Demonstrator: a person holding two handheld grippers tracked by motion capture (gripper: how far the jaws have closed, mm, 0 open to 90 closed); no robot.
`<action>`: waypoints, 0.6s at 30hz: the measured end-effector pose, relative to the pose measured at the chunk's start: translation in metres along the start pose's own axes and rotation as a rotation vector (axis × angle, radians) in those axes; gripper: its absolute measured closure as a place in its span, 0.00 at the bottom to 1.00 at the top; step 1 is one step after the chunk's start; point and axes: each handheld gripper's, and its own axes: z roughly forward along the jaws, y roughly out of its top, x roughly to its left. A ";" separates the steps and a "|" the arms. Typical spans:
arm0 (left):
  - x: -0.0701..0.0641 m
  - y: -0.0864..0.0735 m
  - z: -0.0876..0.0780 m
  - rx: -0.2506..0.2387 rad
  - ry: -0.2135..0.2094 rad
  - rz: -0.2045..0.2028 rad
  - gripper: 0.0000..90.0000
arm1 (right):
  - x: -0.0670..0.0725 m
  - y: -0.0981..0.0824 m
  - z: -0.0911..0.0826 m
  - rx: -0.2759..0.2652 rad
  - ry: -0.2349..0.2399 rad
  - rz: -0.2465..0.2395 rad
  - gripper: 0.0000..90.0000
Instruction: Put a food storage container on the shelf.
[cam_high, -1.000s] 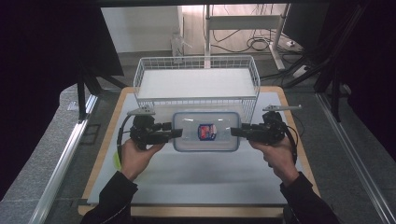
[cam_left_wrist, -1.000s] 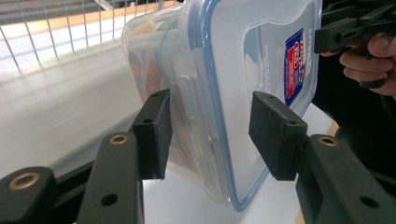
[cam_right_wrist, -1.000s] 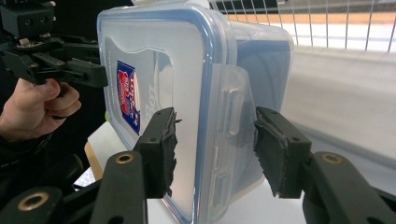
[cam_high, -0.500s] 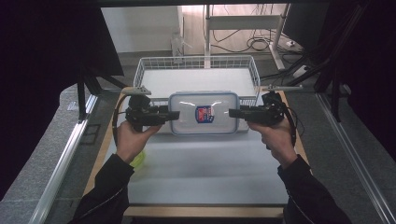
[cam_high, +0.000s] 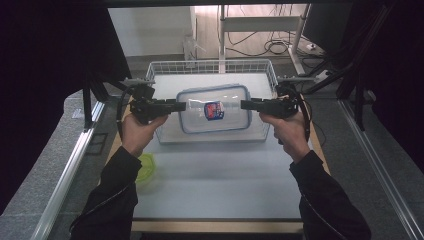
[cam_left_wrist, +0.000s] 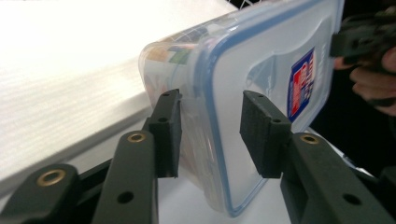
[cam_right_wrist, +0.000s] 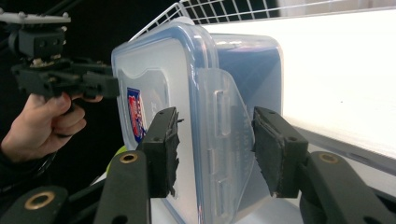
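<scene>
A clear plastic container (cam_high: 215, 107) with a blue-rimmed lid and a red-and-blue label hangs in the air over the white wire basket (cam_high: 210, 64). My left gripper (cam_high: 182, 106) grips its left end and my right gripper (cam_high: 244, 105) its right end. In the left gripper view the left gripper (cam_left_wrist: 210, 135) has just been closing, and its pads clamp the container (cam_left_wrist: 280, 60) across lid and base. In the right gripper view the right gripper (cam_right_wrist: 215, 149) pinches the container (cam_right_wrist: 159, 70) at the lid clasp. The left gripper (cam_right_wrist: 70, 77) shows beyond it.
The basket stands at the far end of the white table top (cam_high: 220, 175). A yellow-green object (cam_high: 146, 165) lies on the table by the left forearm. Dark frame posts stand on both sides, and metal rails run along the table's edges.
Both hands have risen and moved away from the person, carrying the container between them from the table in front of the basket to a spot over the basket.
</scene>
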 end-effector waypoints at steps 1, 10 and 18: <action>0.001 0.002 -0.001 -0.011 0.002 -0.004 0.66 | -0.002 -0.001 0.002 -0.001 0.007 0.011 0.58; 0.004 0.014 -0.004 -0.052 0.013 -0.021 0.69 | -0.013 -0.003 0.016 -0.001 0.035 0.087 0.56; 0.009 0.033 -0.002 -0.060 0.011 -0.036 0.68 | -0.015 0.014 0.016 -0.020 0.032 0.101 0.55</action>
